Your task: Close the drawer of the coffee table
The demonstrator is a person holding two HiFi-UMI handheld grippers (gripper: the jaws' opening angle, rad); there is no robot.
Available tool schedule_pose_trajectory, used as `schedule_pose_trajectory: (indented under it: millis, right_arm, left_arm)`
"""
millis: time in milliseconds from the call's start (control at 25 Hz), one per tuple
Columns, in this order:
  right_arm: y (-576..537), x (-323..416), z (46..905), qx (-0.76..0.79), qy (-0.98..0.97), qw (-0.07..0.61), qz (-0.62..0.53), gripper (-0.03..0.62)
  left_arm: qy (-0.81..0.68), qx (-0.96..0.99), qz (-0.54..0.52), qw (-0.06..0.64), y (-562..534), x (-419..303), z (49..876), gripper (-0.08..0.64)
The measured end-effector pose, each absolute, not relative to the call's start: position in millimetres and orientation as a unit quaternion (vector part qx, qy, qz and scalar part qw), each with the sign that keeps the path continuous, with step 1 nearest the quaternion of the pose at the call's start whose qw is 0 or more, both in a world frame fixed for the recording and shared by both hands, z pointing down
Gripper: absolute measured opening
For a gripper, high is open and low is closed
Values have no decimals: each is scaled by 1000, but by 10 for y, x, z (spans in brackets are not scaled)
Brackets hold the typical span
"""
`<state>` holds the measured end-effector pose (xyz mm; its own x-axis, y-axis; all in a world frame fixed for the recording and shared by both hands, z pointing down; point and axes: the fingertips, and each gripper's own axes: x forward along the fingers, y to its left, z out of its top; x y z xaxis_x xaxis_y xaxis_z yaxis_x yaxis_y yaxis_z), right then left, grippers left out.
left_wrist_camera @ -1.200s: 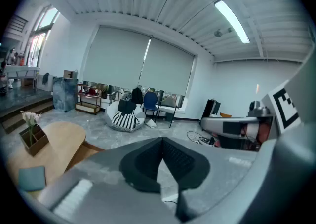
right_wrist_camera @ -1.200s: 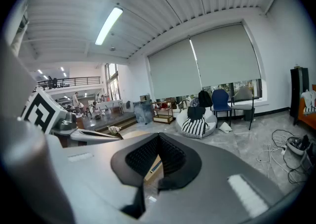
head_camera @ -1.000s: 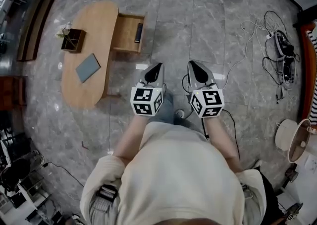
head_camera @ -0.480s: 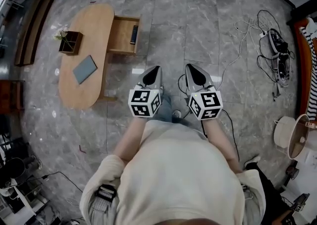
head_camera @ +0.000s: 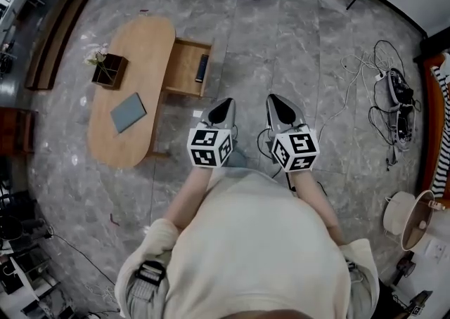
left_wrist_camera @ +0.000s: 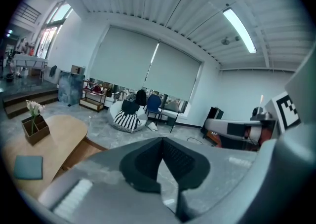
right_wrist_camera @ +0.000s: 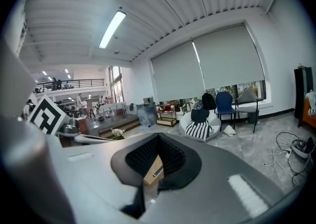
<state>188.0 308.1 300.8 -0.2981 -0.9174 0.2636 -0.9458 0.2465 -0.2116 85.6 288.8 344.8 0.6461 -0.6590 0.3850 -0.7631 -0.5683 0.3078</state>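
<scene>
Left gripper [head_camera: 225, 104]: my jaws shut tip to tip, nothing held. Right gripper [head_camera: 275, 100]: the same, empty. I carry both over the floor, well apart from the work; closed tips suit a push, I judge.
Drawer [head_camera: 184, 66]: stands pulled out of the coffee table [head_camera: 119, 149], with a dark slim object [head_camera: 202, 68] inside.
Tabletop [head_camera: 144, 36]: planter box [head_camera: 109, 70], grey book [head_camera: 128, 112].

Open drawer [head_camera: 185, 67] beside coffee table [head_camera: 137, 72]

Head view looks down; both gripper views face coffee table [head_camera: 144, 43].
</scene>
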Motion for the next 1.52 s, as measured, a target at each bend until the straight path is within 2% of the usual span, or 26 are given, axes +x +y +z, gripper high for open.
schedule_pose_trajectory:
  millis: [600,1040,1520]
  right_arm:
    - [1600,1328,2927,556,-814,42,160,0]
    - [1057,1033,3025,512,-841,53,169,0]
    - [15,1103,2988,380,-911,83,138,0]
  left_arm:
    - [-425,869,109,231,1567,371,3464,2]
    - [-466,846,104,239,1096,105,3530,2]
    - [-597,759,58,253,280,55,3616,2]
